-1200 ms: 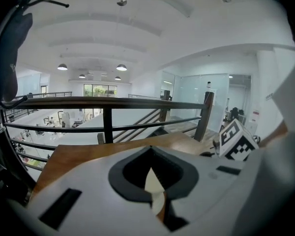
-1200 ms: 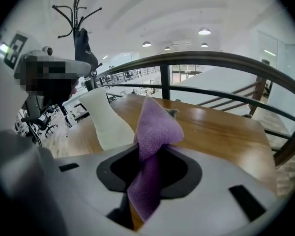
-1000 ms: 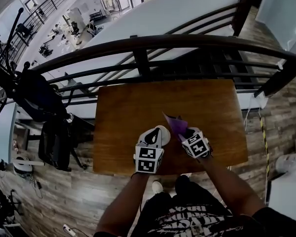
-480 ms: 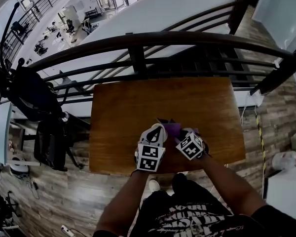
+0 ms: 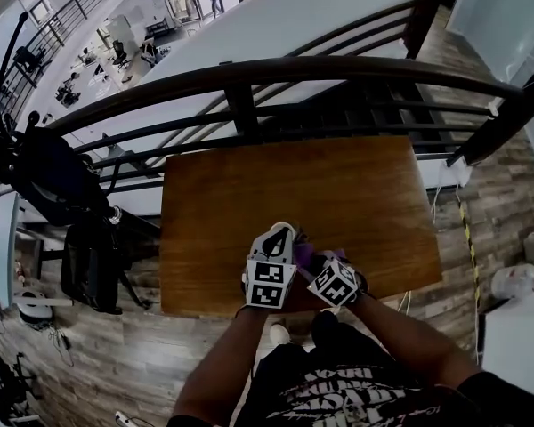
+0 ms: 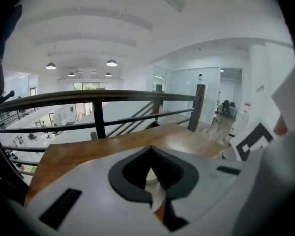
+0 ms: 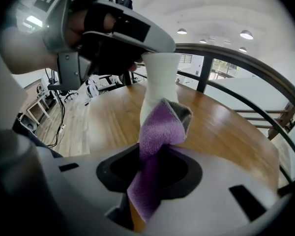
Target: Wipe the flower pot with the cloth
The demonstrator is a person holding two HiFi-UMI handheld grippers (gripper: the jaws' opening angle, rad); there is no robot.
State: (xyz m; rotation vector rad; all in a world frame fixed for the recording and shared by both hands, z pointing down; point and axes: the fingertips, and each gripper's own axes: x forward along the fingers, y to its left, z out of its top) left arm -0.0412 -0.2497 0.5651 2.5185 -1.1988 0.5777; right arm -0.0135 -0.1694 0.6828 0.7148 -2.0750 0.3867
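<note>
Your left tongs (image 5: 279,238) and right tongs (image 5: 320,267) sit close together at the middle of the bench's (image 5: 338,194) near edge, with the purple cloth (image 5: 308,258) between them.

From the right gripper view, the right jaws are clamped on the cloth. Its folded tip lies against the side of the white flower pot (image 7: 157,82), which the left tongs hold by the rim. Whether its foot rests on the bench is hidden.

From the left gripper view, the jaws stand narrow, pinching that rim.

You look to be mid-wipe. Next, keep the pot steady and drag the cloth around its wall.
</note>
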